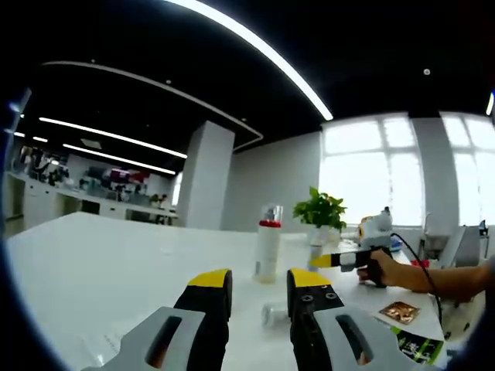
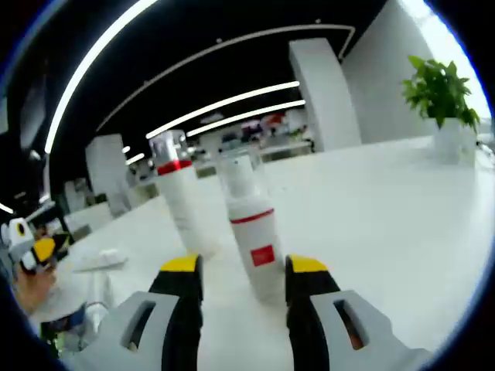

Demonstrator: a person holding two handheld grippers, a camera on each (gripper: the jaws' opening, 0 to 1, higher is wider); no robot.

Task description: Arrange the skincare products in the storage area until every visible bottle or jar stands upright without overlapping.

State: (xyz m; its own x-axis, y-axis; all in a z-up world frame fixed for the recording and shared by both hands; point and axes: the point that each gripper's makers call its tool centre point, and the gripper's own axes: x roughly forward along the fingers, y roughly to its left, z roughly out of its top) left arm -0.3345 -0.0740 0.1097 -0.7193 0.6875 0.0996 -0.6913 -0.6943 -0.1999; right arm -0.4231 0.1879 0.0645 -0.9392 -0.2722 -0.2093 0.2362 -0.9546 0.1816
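1. The right gripper (image 2: 246,270) is seen with its jaws spread; a white bottle with a red label (image 2: 254,232) stands upright between the yellow tips. Contact with either jaw cannot be confirmed, so nothing is judged held.
2. That bottle's long axis runs vertical, across the line of the jaws; the right gripper is judged the nearer one, so a closing of its jaws is what the coming move turns on.
3. Just beyond and to the left of the same jaws, a taller white bottle with a red band (image 2: 182,197) stands upright, near the first but apart from it.
4. The left gripper (image 1: 259,284) is seen open and empty, above the white table (image 1: 100,270).
5. Ahead of its tips, a small pale object (image 1: 274,313) lies on its side between the jaws; its kind cannot be told.
6. Farther ahead a tall bottle (image 1: 267,243) stands upright; a potted plant (image 1: 320,212) is behind it.
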